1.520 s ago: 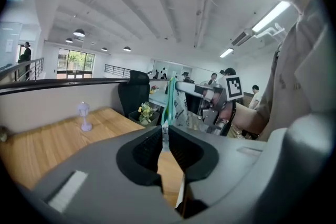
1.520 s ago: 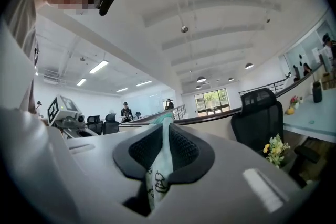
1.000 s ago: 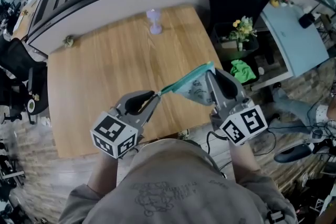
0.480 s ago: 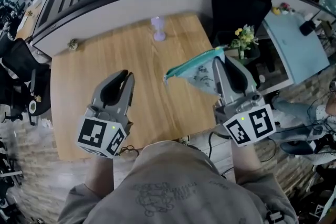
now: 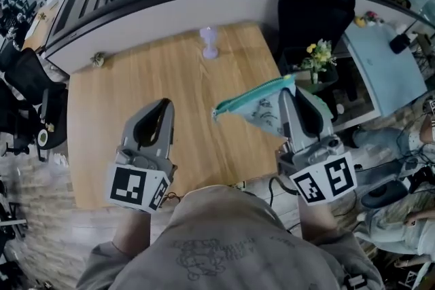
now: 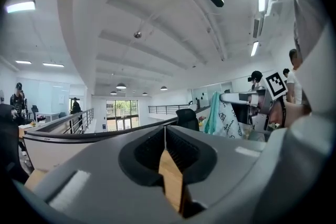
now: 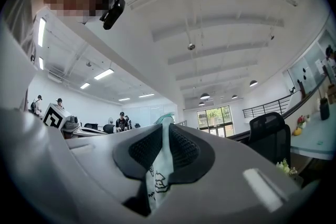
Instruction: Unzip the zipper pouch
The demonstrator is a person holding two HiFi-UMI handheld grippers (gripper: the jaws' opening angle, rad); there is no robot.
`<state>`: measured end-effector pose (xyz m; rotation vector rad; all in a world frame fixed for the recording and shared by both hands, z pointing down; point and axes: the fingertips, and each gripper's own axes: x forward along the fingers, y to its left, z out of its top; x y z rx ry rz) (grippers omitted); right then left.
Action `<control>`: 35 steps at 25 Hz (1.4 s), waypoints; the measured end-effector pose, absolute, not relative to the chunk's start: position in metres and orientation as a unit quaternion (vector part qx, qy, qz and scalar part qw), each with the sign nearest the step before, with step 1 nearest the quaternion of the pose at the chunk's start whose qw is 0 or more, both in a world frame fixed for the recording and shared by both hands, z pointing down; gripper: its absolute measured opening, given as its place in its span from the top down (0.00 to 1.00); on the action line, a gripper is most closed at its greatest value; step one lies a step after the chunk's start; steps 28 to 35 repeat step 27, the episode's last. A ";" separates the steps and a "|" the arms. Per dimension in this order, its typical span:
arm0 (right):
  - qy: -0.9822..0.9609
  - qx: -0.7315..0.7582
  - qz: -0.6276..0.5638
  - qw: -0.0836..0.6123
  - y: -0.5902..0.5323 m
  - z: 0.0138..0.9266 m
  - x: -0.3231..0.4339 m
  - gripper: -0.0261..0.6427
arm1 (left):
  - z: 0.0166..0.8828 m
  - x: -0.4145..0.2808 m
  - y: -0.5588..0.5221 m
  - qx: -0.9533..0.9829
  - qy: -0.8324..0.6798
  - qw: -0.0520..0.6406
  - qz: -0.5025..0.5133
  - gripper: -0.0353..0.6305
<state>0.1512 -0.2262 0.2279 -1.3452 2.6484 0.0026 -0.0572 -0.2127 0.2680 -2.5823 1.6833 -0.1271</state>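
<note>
A: Tongs status?

B: Left tongs [image 5: 164, 104]: jaws closing, pads all but touching, nothing between them. Left gripper view shows only a wedge of wood through the gap. Right tongs [image 5: 286, 92]: narrow, clamped on the zipper pouch [image 5: 253, 107].

A: Where's the pouch?

B: Held up off the surface [image 5: 129, 98], over its right side in the head view. One end is in the right tongs, with the teal zipper edge on top. The other end sticks out free toward the left tongs, well apart from them.

A: Zip open or closed?

B: Can't tell. It's too small in the head view. The right gripper view shows only a strip of printed fabric between the pads; the rest is behind the tongs body. Slider not made out.

A: Other blind spots?

B: The person's torso [image 5: 224, 241] covers the near edge of the surface. The hands are mostly hidden under the marker cubes [image 5: 138, 187]. Farther back, a small lilac item [image 5: 209, 43] stands near the far edge, its shape blurry. There's also a small lump [image 5: 98, 59] at the far left corner, unidentifiable. Past the right edge are yellow flowers [image 5: 318, 54] and a black chair [image 5: 316, 3].
</note>
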 end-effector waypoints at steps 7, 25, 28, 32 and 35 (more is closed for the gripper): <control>0.895 -0.441 -0.032 0.049 -0.219 0.265 0.138 0.89 | 0.303 -0.056 -0.204 -0.834 0.547 0.002 -0.072 0.95; 0.903 -0.429 -0.025 0.027 -0.209 0.277 0.120 0.89 | 0.318 -0.069 -0.195 -0.828 0.555 -0.017 -0.079 0.95; 0.903 -0.427 -0.020 0.027 -0.209 0.275 0.118 0.89 | 0.318 -0.070 -0.195 -0.828 0.555 -0.018 -0.078 0.95; 0.903 -0.427 -0.020 0.027 -0.209 0.275 0.118 0.89 | 0.318 -0.070 -0.195 -0.828 0.555 -0.018 -0.078 0.95; 0.903 -0.427 -0.020 0.027 -0.209 0.275 0.118 0.89 | 0.318 -0.070 -0.195 -0.828 0.555 -0.018 -0.078 0.95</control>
